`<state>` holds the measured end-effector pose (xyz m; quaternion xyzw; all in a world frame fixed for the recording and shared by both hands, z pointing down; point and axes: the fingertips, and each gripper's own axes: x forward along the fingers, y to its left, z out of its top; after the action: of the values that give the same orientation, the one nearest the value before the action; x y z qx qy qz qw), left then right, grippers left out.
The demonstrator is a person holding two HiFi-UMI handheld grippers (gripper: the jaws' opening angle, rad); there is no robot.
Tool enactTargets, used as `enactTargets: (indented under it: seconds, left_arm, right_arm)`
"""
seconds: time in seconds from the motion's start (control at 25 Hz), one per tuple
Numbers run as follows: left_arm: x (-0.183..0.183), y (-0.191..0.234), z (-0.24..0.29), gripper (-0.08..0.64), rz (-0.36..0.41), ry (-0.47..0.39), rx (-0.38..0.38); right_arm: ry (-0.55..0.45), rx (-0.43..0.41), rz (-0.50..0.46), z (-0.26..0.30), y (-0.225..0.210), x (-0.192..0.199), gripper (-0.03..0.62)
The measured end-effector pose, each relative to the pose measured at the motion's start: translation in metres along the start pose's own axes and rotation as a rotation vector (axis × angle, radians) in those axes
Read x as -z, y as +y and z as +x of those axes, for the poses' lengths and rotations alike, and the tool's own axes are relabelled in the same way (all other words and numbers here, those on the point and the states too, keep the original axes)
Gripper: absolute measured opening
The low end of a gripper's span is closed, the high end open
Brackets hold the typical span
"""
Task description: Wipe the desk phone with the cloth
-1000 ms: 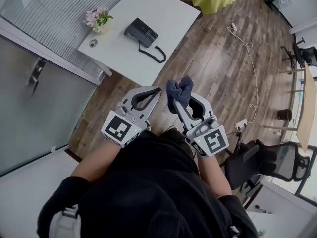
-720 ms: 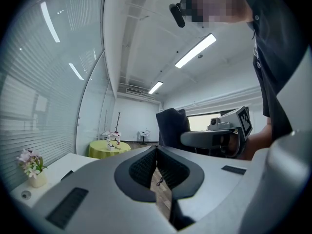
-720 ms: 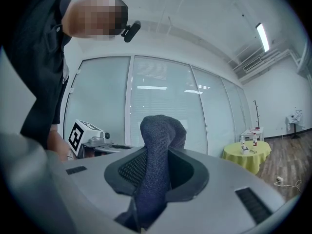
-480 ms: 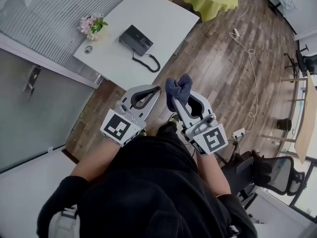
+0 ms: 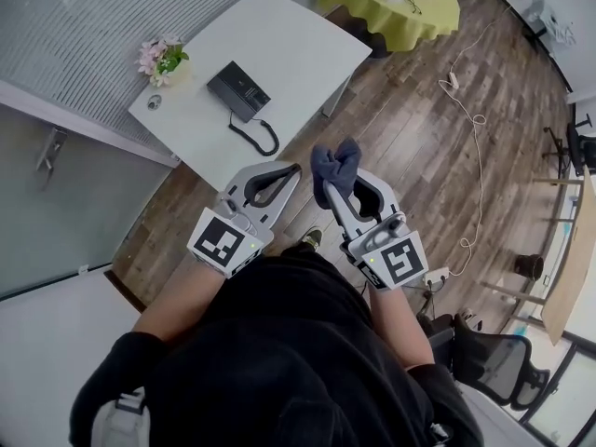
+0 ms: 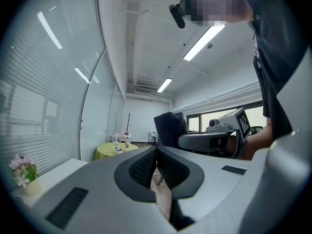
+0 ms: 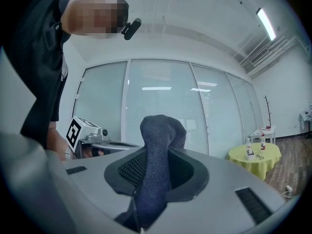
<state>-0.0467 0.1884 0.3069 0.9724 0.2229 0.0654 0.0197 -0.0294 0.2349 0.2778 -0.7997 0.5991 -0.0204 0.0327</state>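
A black desk phone [image 5: 237, 90] with a coiled cord [image 5: 257, 137] lies on the white table [image 5: 289, 45] well ahead of me, at the upper left of the head view. My right gripper [image 5: 328, 186] is shut on a dark blue cloth [image 5: 335, 167], which bunches up above the jaws [image 7: 158, 145]. My left gripper [image 5: 296, 168] is shut with nothing in it [image 6: 156, 152]. Both grippers are held close to my body, side by side, over the wooden floor and short of the table.
A small pot of pink flowers [image 5: 160, 59] stands at the table's left corner. A round table with a yellow-green cover [image 5: 400, 7] is further back. A white cable [image 5: 475, 119] runs over the wooden floor at the right. An office chair [image 5: 494, 361] is at the lower right.
The table and phone have shifted left and slightly down in the head view as I move. Both grippers keep the same pose, the cloth still held in the right one.
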Motion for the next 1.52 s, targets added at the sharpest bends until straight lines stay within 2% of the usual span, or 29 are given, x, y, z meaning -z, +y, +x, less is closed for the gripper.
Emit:
enactTargets:
  seconds: [0.36,0.68,1.0,1.52]
  left_arm:
    - [-0.010,-0.014,0.060,0.011,0.007,-0.003,-0.096]
    - [-0.012,0.000,0.078,0.011,-0.002,0.005,-0.164]
    - [-0.007,0.047,0.083,0.011,-0.004,-0.010,-0.210]
    - [-0.010,0.160,0.083,0.011,-0.038,-0.022,-0.317]
  right_arm:
    - [-0.009,-0.095,0.026,-0.022,-0.057,0.000,0.110]
    - [-0.016,-0.140,0.041,-0.012,-0.083,0.000,0.110]
    - [0.015,-0.193,0.020,0.031,-0.097,0.008,0.110]
    - [0.083,-0.288,-0.012,0.144,-0.118,0.014,0.110]
